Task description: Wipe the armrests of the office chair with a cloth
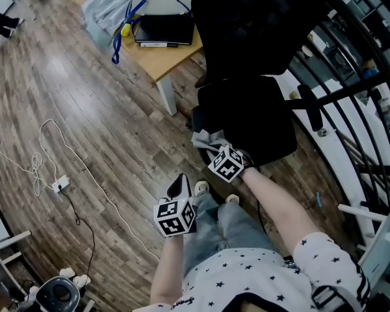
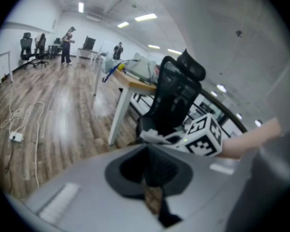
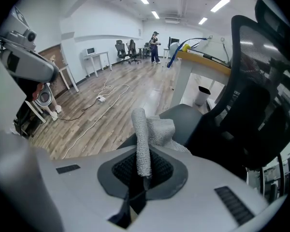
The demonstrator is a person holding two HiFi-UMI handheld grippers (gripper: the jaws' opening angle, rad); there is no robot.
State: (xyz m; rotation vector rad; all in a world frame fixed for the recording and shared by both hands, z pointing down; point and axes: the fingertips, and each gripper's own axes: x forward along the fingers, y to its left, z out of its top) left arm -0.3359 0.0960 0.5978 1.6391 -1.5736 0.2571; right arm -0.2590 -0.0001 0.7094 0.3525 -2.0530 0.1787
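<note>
A black office chair [image 1: 250, 112] stands in front of me, with one armrest [image 1: 198, 117] on its left and the other [image 1: 310, 107] on its right. My right gripper [image 1: 214, 149] is shut on a grey knitted cloth [image 1: 207, 139] at the near end of the left armrest. In the right gripper view the cloth [image 3: 141, 139] sticks up from between the jaws, bunched over the dark armrest pad [image 3: 186, 117]. Lower down and to the left, my left gripper [image 1: 180, 186] is shut and holds nothing, away from the chair. From the left gripper view, the chair [image 2: 176, 98] and cloth [image 2: 154, 137] lie ahead.
A wooden desk [image 1: 166, 57] with a black folder [image 1: 164, 28] and a blue lanyard stands just left of the chair. A white cable and power strip [image 1: 60, 184] lie on the wood floor. Black railings [image 1: 361, 103] run along the right. A machine [image 1: 57, 294] sits bottom left.
</note>
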